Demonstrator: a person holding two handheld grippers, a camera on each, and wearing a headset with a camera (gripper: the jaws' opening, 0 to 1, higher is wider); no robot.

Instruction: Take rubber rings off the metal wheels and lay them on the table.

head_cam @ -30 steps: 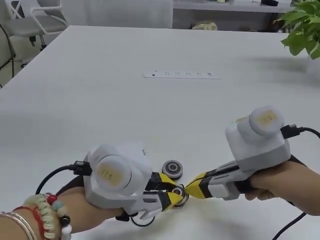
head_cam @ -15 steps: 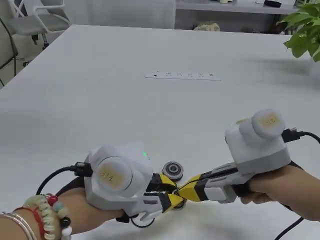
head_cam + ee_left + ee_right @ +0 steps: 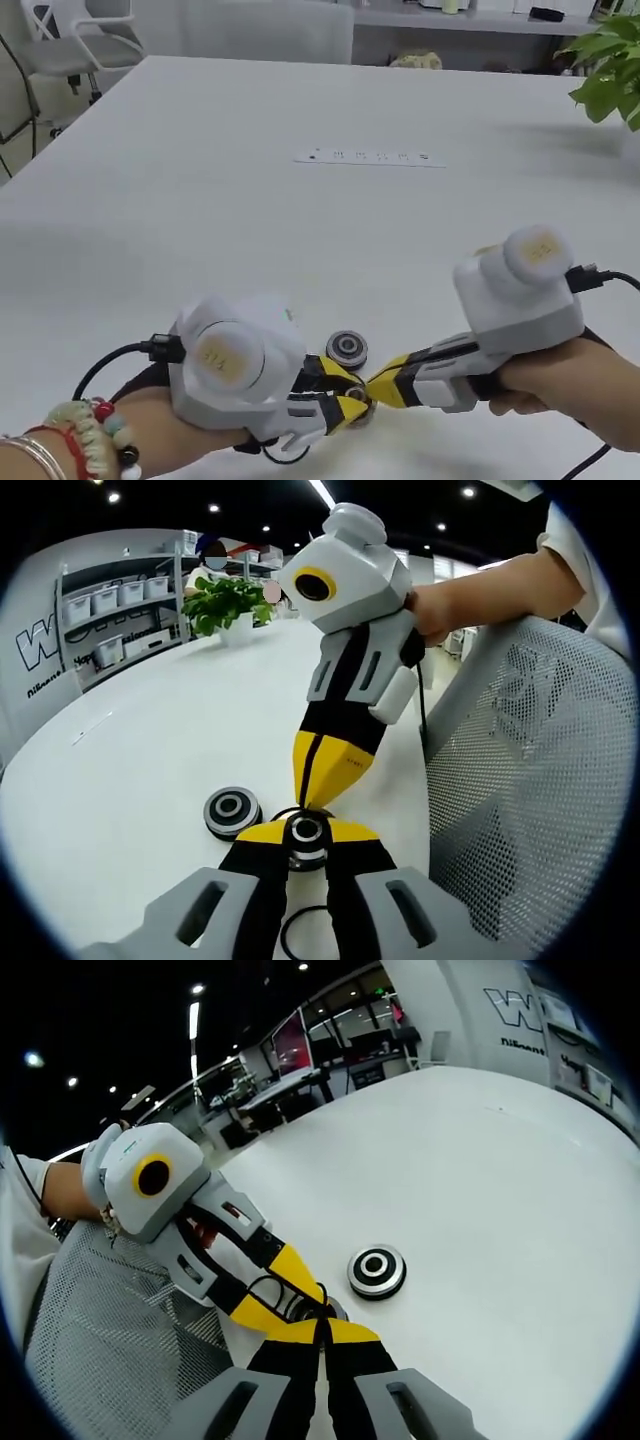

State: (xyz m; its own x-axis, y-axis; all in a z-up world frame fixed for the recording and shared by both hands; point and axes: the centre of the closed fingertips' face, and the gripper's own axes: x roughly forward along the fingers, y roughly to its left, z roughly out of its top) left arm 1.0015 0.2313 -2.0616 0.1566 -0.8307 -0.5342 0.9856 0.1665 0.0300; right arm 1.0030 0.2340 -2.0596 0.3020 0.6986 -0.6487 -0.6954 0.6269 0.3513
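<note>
Holds a metal wheel (image 3: 308,838) between the left gripper (image 3: 307,832) jaws. Pinches its rubber ring (image 3: 286,814) in the closed right gripper (image 3: 322,1328), with another wheel (image 3: 377,1272) just beside the jaw tips.

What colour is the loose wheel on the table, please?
The wheel is black-rimmed with a silver inner band; clearest in the right gripper view.

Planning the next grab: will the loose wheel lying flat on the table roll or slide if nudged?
The loose wheel lies flat on its face, so probably won't roll; likely slides on the smooth table. Shiny metal hub suggests heavy for its size, stiff.
</note>
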